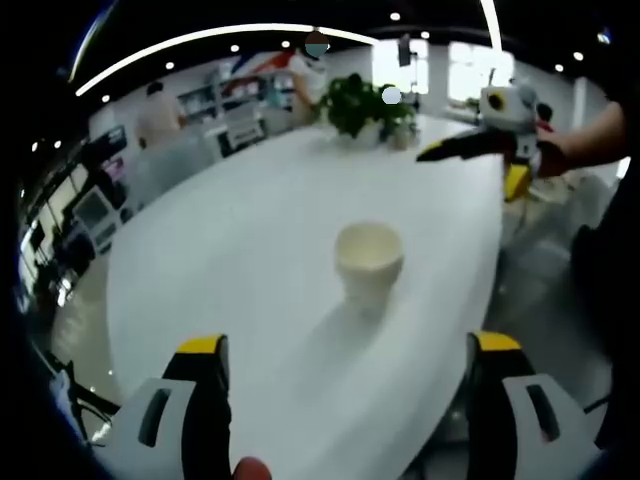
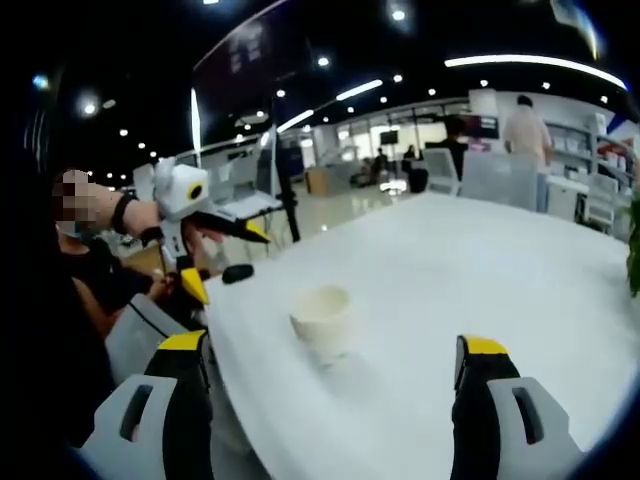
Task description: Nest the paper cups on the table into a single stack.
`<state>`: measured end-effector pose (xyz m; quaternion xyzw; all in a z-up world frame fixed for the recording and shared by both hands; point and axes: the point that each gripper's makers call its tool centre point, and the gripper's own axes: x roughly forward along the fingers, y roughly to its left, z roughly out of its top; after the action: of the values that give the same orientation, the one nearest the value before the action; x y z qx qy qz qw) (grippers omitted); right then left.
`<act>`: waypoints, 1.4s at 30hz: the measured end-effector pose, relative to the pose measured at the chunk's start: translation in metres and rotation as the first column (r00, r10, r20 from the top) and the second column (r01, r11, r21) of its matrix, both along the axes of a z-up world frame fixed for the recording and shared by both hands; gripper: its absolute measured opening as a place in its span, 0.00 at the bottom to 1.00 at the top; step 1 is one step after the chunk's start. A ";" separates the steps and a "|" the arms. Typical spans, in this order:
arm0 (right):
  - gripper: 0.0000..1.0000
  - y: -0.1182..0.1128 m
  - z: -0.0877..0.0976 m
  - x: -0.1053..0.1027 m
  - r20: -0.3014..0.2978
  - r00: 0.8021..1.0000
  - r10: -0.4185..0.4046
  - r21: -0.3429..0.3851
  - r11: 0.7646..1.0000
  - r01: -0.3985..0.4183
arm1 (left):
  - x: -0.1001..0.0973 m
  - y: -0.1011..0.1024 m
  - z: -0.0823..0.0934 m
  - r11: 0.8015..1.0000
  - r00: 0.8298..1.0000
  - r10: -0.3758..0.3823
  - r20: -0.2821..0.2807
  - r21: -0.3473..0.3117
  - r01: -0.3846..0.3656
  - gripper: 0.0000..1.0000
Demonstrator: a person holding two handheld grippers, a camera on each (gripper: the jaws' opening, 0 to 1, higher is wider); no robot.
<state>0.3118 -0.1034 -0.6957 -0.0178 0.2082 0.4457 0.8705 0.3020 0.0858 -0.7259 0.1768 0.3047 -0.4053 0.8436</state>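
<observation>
Spanning a bright office, the white table (image 1: pixel 250 230) bears a paper cup (image 1: pixel 368 262); both tongs gape, released.

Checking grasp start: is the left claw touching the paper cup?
Apart. In the left gripper view, bare table lies between the left claw and the paper cup.

Left gripper (image 1: pixel 350 375): jaws spread wide, nothing between them; in right gripper view (image 2: pixel 205 255) held up at left by person's hand (image 2: pixel 95 210). Right gripper (image 2: pixel 335 385): jaws wide apart, holding nothing; in left gripper view (image 1: pixel 480 150) raised at upper right.
</observation>
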 end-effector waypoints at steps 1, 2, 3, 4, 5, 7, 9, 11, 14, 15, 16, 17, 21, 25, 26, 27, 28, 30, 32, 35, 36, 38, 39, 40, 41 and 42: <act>1.00 0.000 -0.001 0.004 -0.002 1.000 -0.004 0.001 1.000 0.004 | 0.000 -0.001 -0.002 1.000 1.000 0.000 -0.004 -0.006 0.000 0.97; 0.99 0.001 -0.001 0.006 -0.002 1.000 -0.004 0.001 1.000 0.004 | -0.001 -0.001 -0.004 1.000 1.000 0.000 -0.009 -0.008 0.000 0.97; 0.98 0.001 -0.002 0.007 -0.001 1.000 -0.001 0.000 1.000 0.001 | -0.001 -0.001 -0.007 1.000 1.000 0.001 -0.017 -0.007 -0.001 0.97; 0.98 0.004 -0.003 0.009 0.001 1.000 0.009 -0.004 1.000 -0.009 | -0.001 -0.001 -0.009 1.000 1.000 0.000 -0.017 -0.006 0.000 0.96; 0.98 0.007 -0.004 0.011 0.002 1.000 0.019 -0.008 1.000 -0.019 | -0.001 -0.002 -0.012 1.000 1.000 0.000 -0.020 -0.007 0.000 0.96; 0.98 0.012 -0.006 0.012 0.003 0.999 0.041 -0.028 0.999 -0.041 | -0.002 -0.005 -0.017 1.000 0.999 -0.004 -0.032 -0.011 0.004 0.97; 0.98 0.018 -0.009 0.014 0.009 0.998 0.066 -0.049 0.997 -0.066 | -0.002 -0.007 -0.022 1.000 0.999 -0.010 -0.035 -0.011 0.009 0.96; 0.98 0.024 -0.013 0.015 0.007 0.996 0.087 -0.064 0.994 -0.087 | -0.001 -0.009 -0.026 1.000 0.999 -0.009 -0.042 -0.014 0.009 0.96; 0.96 0.033 -0.019 0.015 0.000 0.994 0.110 -0.078 0.991 -0.110 | 0.004 -0.014 -0.031 0.999 0.999 0.014 -0.033 -0.045 -0.015 0.94; 0.95 0.036 -0.022 0.015 -0.006 0.993 0.114 -0.075 0.991 -0.114 | 0.005 -0.015 -0.034 0.999 0.999 0.017 -0.033 -0.044 -0.019 0.95; 0.95 0.037 -0.022 0.015 -0.009 0.993 0.115 -0.074 0.991 -0.115 | 0.006 -0.015 -0.038 0.999 0.999 0.020 -0.037 -0.042 -0.022 0.96; 0.95 0.041 -0.025 0.014 -0.026 0.993 0.115 -0.062 0.991 -0.117 | 0.006 -0.016 -0.043 0.999 0.999 0.028 -0.047 -0.045 -0.030 0.96; 0.94 0.046 -0.033 0.015 -0.046 0.991 0.122 -0.066 0.990 -0.125 | 0.000 -0.024 -0.054 0.997 0.998 0.015 -0.068 -0.072 -0.020 0.94; 0.93 0.049 -0.037 0.017 -0.063 0.990 0.128 -0.059 0.990 -0.132 | 0.001 -0.033 -0.065 0.994 0.997 -0.013 -0.072 -0.109 0.005 0.94; 0.93 0.050 -0.038 0.018 -0.065 0.990 0.127 -0.059 0.990 -0.131 | 0.002 -0.033 -0.067 0.994 0.997 -0.019 -0.076 -0.109 0.011 0.94; 0.92 0.050 -0.040 0.020 -0.068 0.990 0.125 -0.060 0.990 -0.129 | 0.003 -0.035 -0.069 0.993 0.997 -0.035 -0.072 -0.112 0.027 0.95; 0.91 0.051 -0.041 0.022 -0.071 0.990 0.122 -0.063 0.990 -0.127 | 0.005 -0.037 -0.070 0.992 0.997 -0.049 -0.062 -0.119 0.041 0.95; 0.89 0.052 -0.044 0.025 -0.076 0.991 0.115 -0.060 0.991 -0.119 | 0.009 -0.041 -0.070 0.989 0.996 -0.065 -0.053 -0.139 0.057 0.94; 0.88 0.055 -0.044 0.028 -0.080 0.991 0.107 -0.058 0.992 -0.111 | 0.015 -0.044 -0.072 0.987 0.997 -0.069 -0.044 -0.149 0.062 0.94; 0.87 0.060 -0.046 0.030 -0.091 0.990 0.108 -0.054 0.992 -0.113 | 0.023 -0.046 -0.077 0.986 0.997 -0.068 -0.039 -0.156 0.061 0.93; 0.86 0.062 -0.047 0.029 -0.094 0.989 0.114 -0.057 0.991 -0.120 | 0.025 -0.050 -0.077 0.981 0.997 -0.067 -0.042 -0.188 0.058 0.93; 0.84 0.064 -0.051 0.029 -0.099 0.986 0.134 -0.074 0.987 -0.141 | 0.028 -0.054 -0.079 0.973 0.995 -0.070 -0.066 -0.224 0.054 0.92; 0.83 0.067 -0.052 0.029 -0.102 0.984 0.143 -0.081 0.985 -0.152 | 0.029 -0.054 -0.081 0.973 0.995 -0.074 -0.063 -0.222 0.058 0.92; 0.83 0.067 -0.051 0.029 -0.101 0.984 0.145 -0.081 0.985 -0.154 | 0.030 -0.055 -0.082 0.974 0.995 -0.081 -0.060 -0.218 0.066 0.92; 0.82 0.068 -0.051 0.029 -0.101 0.983 0.150 -0.083 0.984 -0.159 | 0.030 -0.056 -0.084 0.975 0.994 -0.099 -0.056 -0.203 0.085 0.92; 0.81 0.070 -0.052 0.030 -0.103 0.982 0.160 -0.087 0.982 -0.169 | 0.031 -0.056 -0.087 0.976 0.992 -0.119 -0.049 -0.189 0.108 0.91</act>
<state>0.3416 -0.0337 -0.7475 -0.0551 0.2682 0.5062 0.8178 0.3331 0.0295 -0.8126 0.1019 0.2801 -0.4846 0.8224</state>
